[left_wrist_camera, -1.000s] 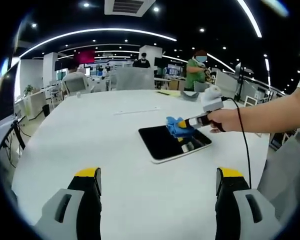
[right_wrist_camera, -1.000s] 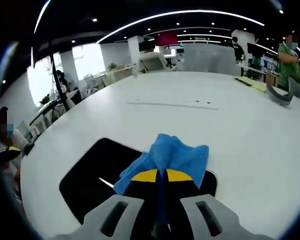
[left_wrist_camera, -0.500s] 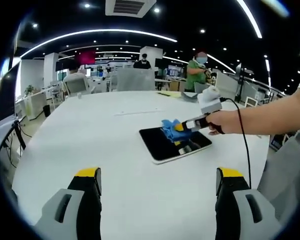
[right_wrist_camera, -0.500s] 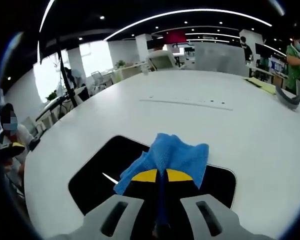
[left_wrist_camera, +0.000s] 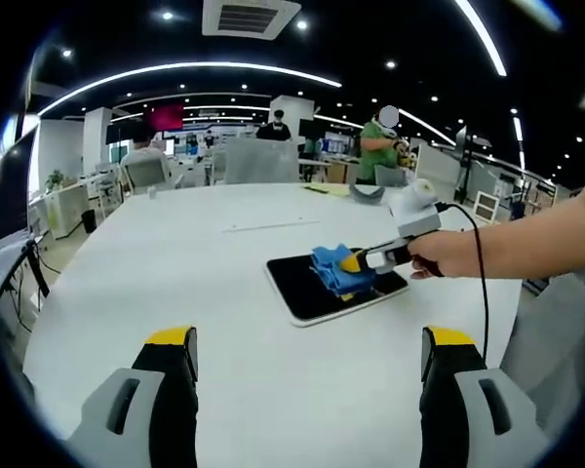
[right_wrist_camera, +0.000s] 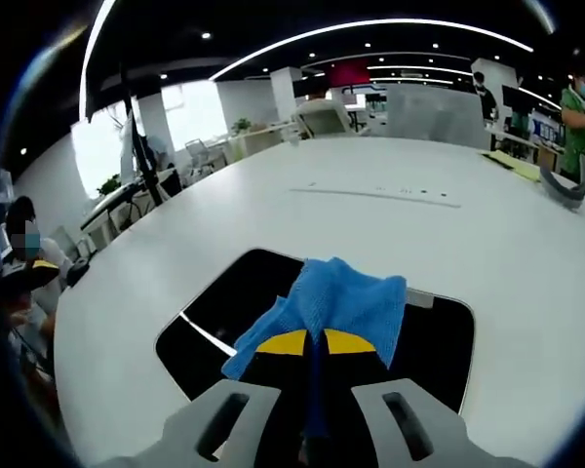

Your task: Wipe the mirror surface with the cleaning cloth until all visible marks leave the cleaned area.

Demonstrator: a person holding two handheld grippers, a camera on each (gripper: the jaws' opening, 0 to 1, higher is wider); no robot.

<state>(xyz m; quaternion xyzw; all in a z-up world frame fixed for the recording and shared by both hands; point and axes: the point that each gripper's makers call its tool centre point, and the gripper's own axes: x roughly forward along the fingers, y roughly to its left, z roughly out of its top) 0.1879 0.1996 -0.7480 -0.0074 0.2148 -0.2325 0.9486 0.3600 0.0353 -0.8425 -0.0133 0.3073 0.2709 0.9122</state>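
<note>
A dark rectangular mirror (left_wrist_camera: 312,283) (right_wrist_camera: 224,312) with a pale rim lies flat on the white table (left_wrist_camera: 175,263). A blue cleaning cloth (left_wrist_camera: 337,270) (right_wrist_camera: 343,304) rests on the mirror's middle, pinched in my right gripper (right_wrist_camera: 314,342) (left_wrist_camera: 356,261), whose yellow-tipped jaws are shut on it. A person's hand (left_wrist_camera: 448,255) holds that gripper from the right. My left gripper (left_wrist_camera: 307,341) hovers low over the near table, open, with nothing between its wide-apart jaws.
A grey object (left_wrist_camera: 369,192) and a yellow sheet (right_wrist_camera: 502,164) lie at the table's far edge. Chairs (left_wrist_camera: 258,156) and several people stand beyond it. A seated person (right_wrist_camera: 15,283) is at the left of the right gripper view.
My right gripper has slid the cloth leftward across the mirror, from its right part toward the middle. The left gripper has stayed put.
</note>
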